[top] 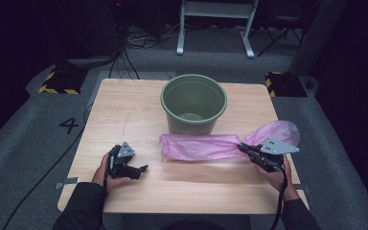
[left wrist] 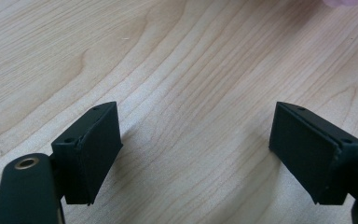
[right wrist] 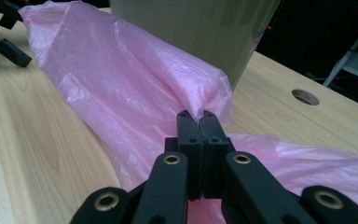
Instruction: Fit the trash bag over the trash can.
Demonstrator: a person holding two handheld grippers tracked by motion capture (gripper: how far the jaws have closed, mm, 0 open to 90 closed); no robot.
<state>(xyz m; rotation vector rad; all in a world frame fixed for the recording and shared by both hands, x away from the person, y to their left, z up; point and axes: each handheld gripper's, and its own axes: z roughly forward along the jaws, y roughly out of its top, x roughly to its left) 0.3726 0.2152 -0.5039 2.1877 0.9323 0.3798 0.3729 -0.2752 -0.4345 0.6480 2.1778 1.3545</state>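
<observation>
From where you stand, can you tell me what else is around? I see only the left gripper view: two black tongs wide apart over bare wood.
Observer: Those left tongs hold nothing; a pink plastic bag lies on the table to their right.
Operator: Is anyone touching that bag?
Observer: Yes, the right tongs are shut on a fold of it, near its middle.
Operator: Anything else on the table?
Observer: A green bucket stands upright just behind the bag, with nothing solid visible inside it.
</observation>
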